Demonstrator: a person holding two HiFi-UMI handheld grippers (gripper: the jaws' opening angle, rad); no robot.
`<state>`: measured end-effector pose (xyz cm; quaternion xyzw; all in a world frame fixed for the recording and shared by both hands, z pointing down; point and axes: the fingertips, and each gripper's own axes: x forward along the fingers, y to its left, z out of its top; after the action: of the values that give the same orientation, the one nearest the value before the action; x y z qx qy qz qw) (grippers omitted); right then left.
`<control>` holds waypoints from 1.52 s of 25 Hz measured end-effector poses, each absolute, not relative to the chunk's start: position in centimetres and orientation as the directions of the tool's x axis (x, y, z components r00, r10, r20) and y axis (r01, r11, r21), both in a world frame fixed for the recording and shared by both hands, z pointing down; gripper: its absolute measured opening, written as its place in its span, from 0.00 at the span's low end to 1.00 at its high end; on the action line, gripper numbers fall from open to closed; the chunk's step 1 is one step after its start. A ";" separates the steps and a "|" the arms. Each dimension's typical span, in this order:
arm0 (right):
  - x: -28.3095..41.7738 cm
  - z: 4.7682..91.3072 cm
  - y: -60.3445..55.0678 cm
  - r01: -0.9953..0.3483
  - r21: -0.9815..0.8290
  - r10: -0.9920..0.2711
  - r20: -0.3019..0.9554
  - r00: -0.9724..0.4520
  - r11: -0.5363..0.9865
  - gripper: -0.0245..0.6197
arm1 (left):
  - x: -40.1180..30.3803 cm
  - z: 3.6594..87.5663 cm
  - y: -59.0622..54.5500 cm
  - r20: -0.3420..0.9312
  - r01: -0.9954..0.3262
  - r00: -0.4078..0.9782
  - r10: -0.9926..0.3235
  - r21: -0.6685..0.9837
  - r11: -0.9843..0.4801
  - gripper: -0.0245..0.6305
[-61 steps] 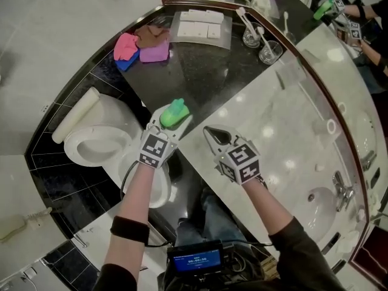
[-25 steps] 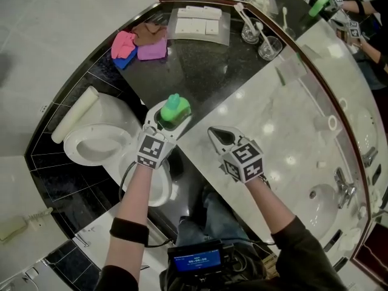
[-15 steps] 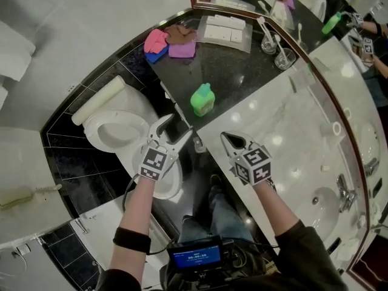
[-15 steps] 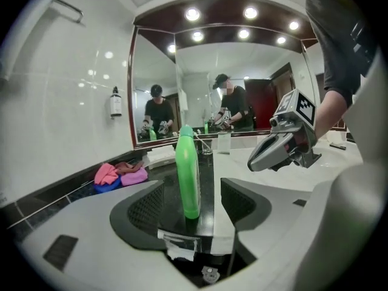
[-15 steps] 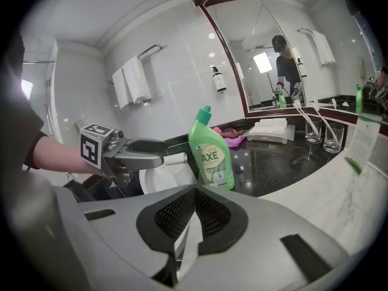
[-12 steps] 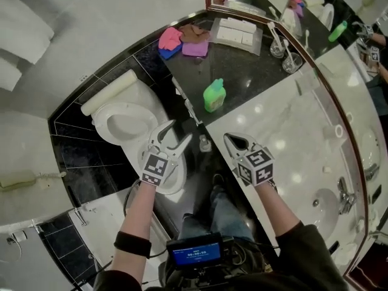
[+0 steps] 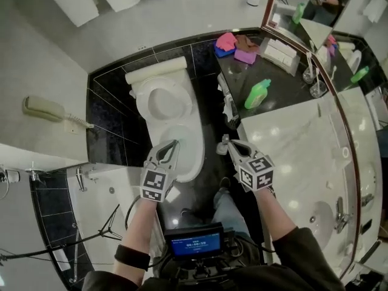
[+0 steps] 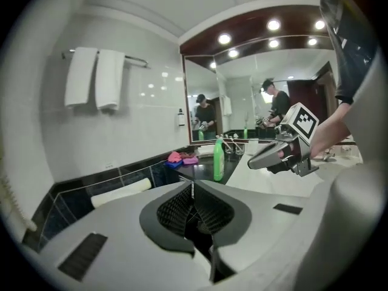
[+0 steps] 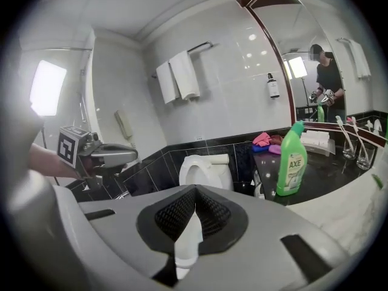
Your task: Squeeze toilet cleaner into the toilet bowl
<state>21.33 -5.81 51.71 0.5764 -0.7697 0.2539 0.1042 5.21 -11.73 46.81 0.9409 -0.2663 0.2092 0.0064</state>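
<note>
green plastic, one bottle of toilet cleaner (image 7: 257, 94) stands upright on the black stone counter (image 7: 279, 96), well apart from both tools and just right of the one white toilet (image 7: 161, 100). behind it lie a small heap of folded cloths (image 7: 235, 46) in pink, blue, brown and purple, and two glasses (image 7: 314, 82) holding toothbrushes.

there are two grippers. the left gripper (image 7: 172, 145) has just been closing and its jaws now meet with nothing between them; the right gripper (image 7: 225, 143) is clenched too, also empty. both are held low in front of the person, over the dark floor near the toilet.

the black counter joins a pale marble top (image 7: 291, 144) with one sink (image 7: 339, 217); a mirror (image 7: 315, 11) runs above. the walls are white tile over a black tiled band.

only the head view shows the sink. the left gripper view alone shows the ceiling lights (image 8: 273, 25). the right gripper view reads "axe" on the bottle's label and shows two towels (image 9: 177, 76) on a rail and a wall phone (image 9: 125, 126).
</note>
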 end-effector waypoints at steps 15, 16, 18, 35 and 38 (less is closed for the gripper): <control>8.9 49.5 -4.3 -0.924 -0.202 -0.804 0.455 -0.383 0.325 0.04 | -13.3 46.3 -9.0 0.444 -0.764 0.581 -0.682 0.009 -0.645 0.04; 8.4 49.4 -4.1 -0.923 -0.202 -0.804 0.454 -0.384 0.327 0.04 | -14.0 46.4 -8.8 0.445 -0.771 0.577 -0.685 0.020 -0.637 0.04; 7.6 49.2 -3.7 -0.922 -0.203 -0.804 0.451 -0.387 0.330 0.04 | -15.1 46.5 -8.5 0.447 -0.779 0.568 -0.691 0.021 -0.627 0.04; 6.7 50.0 -2.5 -0.933 -0.163 -0.800 0.481 -0.359 0.321 0.04 | -17.6 46.7 -7.4 0.446 -0.799 0.546 -0.709 0.023 -0.601 0.04; 5.9 49.3 -2.5 -0.928 -0.166 -0.794 0.481 -0.373 0.335 0.04 | -17.9 46.8 -7.3 0.448 -0.803 0.542 -0.711 0.027 -0.595 0.04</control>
<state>5.90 -2.52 49.30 0.5371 -0.8012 0.2104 0.1590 -17.93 -7.27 46.78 0.8704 -0.4349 0.1999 0.1154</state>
